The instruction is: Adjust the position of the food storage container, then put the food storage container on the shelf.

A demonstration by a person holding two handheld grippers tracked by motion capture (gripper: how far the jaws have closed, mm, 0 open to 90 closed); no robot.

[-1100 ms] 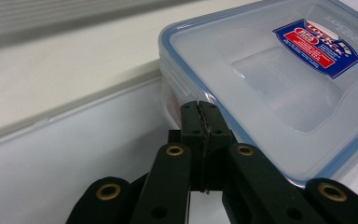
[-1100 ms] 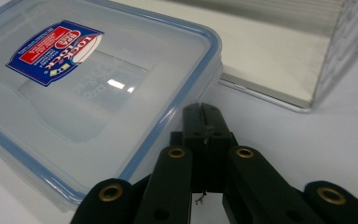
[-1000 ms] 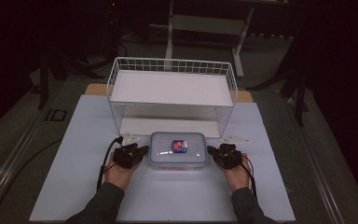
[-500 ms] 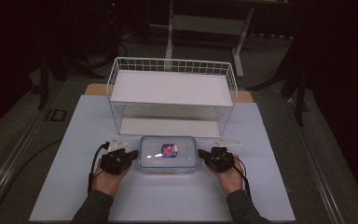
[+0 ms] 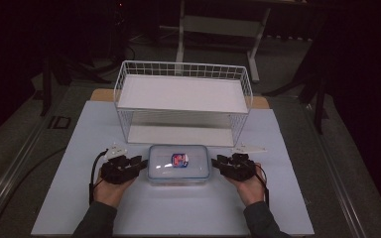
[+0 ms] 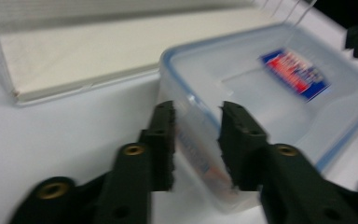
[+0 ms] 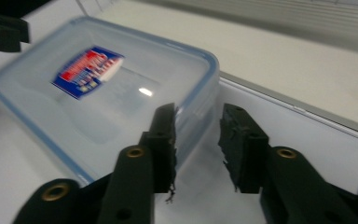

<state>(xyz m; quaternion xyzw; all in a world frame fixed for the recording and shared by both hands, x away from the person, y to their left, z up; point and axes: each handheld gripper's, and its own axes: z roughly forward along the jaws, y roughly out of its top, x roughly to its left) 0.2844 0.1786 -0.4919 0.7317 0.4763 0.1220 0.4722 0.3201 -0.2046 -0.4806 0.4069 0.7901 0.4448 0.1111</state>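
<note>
A clear plastic box (image 5: 178, 163) with a blue-rimmed lid and a red and blue label lies flat on the white table (image 5: 178, 213), just in front of a white wire rack (image 5: 183, 94). My left gripper (image 5: 140, 162) is at the box's left end and my right gripper (image 5: 217, 161) at its right end. Both pairs of jaws have just been opening. In the left gripper view the box (image 6: 270, 93) has its end rim between the parted jaws of that gripper (image 6: 196, 112), unpressed. In the right gripper view the box (image 7: 102, 93) has a corner between the parted jaws there (image 7: 196, 114).
The rack's lower shelf (image 6: 74, 51) lies directly behind the box, and its upper shelf is bare. Dark floor and a metal frame (image 5: 218, 25) lie beyond the table. White table surface stretches to either side and in front of the box.
The box has come toward me and slightly left, away from the rack, carried between both grippers. It now rests on the table and both pairs of jaws stand apart.
</note>
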